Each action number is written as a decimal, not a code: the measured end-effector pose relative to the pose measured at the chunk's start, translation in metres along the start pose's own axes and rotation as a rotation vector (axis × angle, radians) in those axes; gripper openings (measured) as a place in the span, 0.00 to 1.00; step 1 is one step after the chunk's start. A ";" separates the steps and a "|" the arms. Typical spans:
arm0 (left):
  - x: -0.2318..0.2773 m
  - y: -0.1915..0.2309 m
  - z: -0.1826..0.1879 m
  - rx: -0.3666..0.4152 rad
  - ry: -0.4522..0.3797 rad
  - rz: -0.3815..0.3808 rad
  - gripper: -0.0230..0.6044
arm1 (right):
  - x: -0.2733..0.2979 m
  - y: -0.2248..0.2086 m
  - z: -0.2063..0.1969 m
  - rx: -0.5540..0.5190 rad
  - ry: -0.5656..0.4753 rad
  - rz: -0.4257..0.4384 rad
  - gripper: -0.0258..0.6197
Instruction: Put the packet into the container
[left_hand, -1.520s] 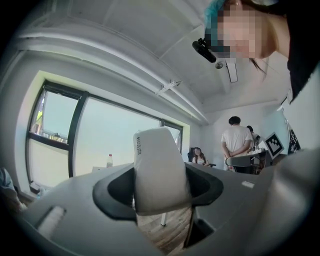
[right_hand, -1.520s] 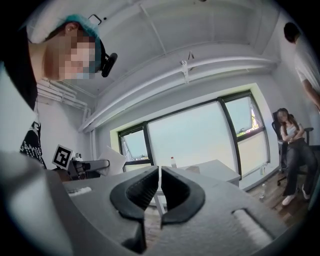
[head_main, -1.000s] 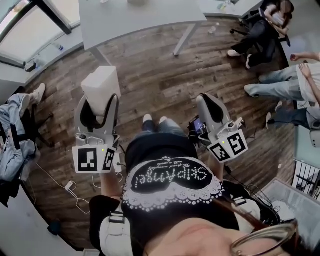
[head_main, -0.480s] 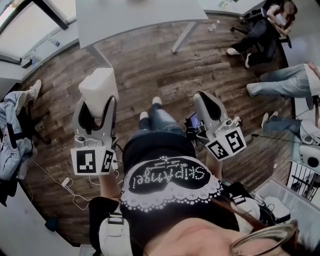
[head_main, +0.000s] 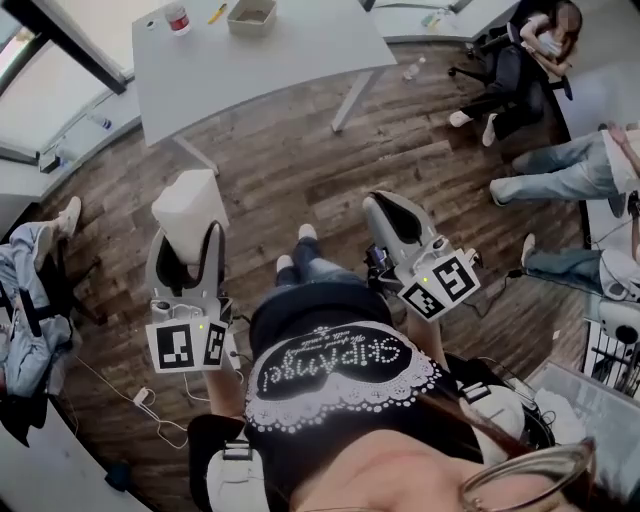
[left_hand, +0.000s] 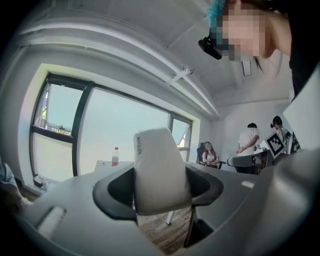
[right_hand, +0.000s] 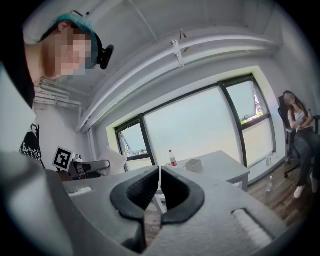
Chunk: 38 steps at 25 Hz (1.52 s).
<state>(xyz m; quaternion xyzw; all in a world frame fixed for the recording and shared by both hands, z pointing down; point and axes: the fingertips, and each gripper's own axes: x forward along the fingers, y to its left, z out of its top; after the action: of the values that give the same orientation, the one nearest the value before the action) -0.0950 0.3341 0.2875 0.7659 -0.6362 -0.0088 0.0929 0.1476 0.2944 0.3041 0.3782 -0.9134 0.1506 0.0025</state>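
Note:
My left gripper (head_main: 190, 238) is shut on a white packet (head_main: 187, 203), which sticks up out of its jaws above the wooden floor. In the left gripper view the packet (left_hand: 159, 169) stands upright, pinched between the dark pads. My right gripper (head_main: 386, 203) is shut with nothing in it; its jaws meet in the right gripper view (right_hand: 160, 174). The container (head_main: 252, 15), a small open beige box, sits on the grey table (head_main: 280, 55) at the far end of the head view, well ahead of both grippers. It also shows in the right gripper view as a small box (right_hand: 193, 165).
A red-capped bottle (head_main: 178, 18) and a yellow item (head_main: 218, 13) lie beside the container. Table legs (head_main: 350, 90) stand ahead. Seated people (head_main: 520, 70) and a chair are at the right, a jacket (head_main: 25, 300) at the left, and cables (head_main: 150, 400) lie on the floor.
The table has come further into view, now showing the container and bottle. Both grippers have come closer to it, and the left keeps its hold on the packet.

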 end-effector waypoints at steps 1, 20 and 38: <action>0.006 -0.004 0.001 -0.001 0.000 -0.002 0.48 | 0.001 -0.005 0.002 0.001 0.001 0.003 0.06; 0.091 -0.043 0.010 -0.031 -0.035 -0.038 0.48 | 0.033 -0.073 0.013 0.012 0.031 0.050 0.06; 0.094 -0.036 0.017 -0.001 -0.044 0.022 0.48 | 0.053 -0.085 0.030 0.002 -0.001 0.095 0.06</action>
<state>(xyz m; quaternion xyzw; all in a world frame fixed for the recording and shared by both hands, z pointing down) -0.0439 0.2461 0.2754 0.7585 -0.6463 -0.0252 0.0792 0.1718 0.1921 0.3055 0.3344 -0.9302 0.1511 -0.0055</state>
